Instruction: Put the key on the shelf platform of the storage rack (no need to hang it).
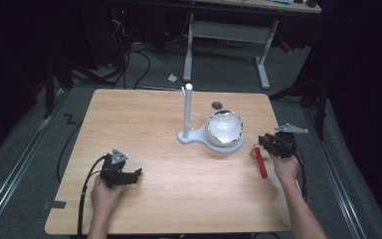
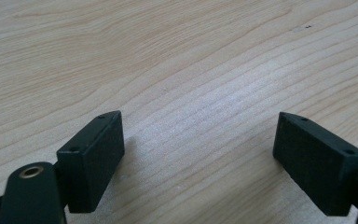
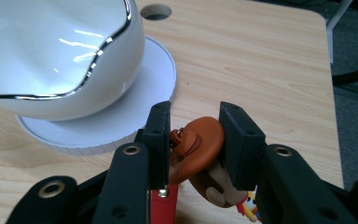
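My right gripper [image 1: 271, 143] [image 3: 196, 114] is shut on a small toy figure with a brown hat [image 3: 200, 144], held just above the table's right side. A red strap [image 1: 261, 162] [image 3: 163, 207] hangs from the figure. Just to its left stands a white glossy bowl with a chrome rim [image 1: 224, 127] [image 3: 51, 46] on a white round base [image 3: 135, 102]. A thin white pole [image 1: 188, 109] rises from the same base. My left gripper [image 1: 135, 175] [image 2: 200, 126] rests low over the wooden table [image 2: 168, 56] at the front left, open, with nothing between its jaws.
A round cable hole [image 1: 217, 105] [image 3: 156, 11] sits in the table behind the bowl. The table's right edge [image 1: 278, 164] lies close beside my right hand. Another desk's white legs [image 1: 263, 59] and cables stand on the floor beyond.
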